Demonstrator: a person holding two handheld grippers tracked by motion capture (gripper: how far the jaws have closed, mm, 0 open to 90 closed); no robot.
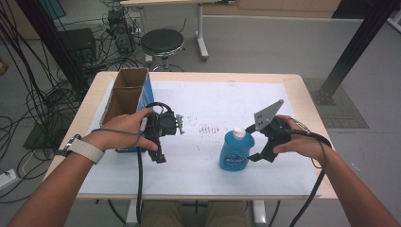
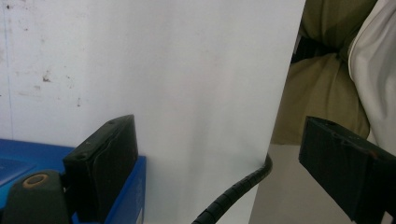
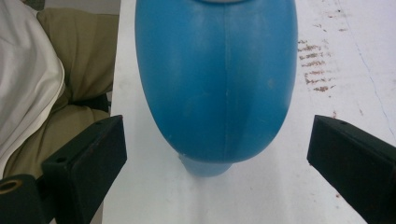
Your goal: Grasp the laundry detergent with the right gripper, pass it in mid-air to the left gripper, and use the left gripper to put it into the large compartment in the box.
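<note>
— Where does the blue bottle (image 1: 235,152) stand?
— Upright on the white sheet (image 1: 213,99) covering the surface, toward the person's right, its white cap (image 1: 239,133) on top.
— And the right claw (image 1: 254,142)?
— Its jaws stand wide on either side of the bottle; in the right gripper view a gap shows on both sides, so the pads do not press it.
— The left claw (image 1: 158,155)?
— Also wide, holding nothing, pointing down beside the open cardboard box (image 1: 126,94) with blue sides.
</note>
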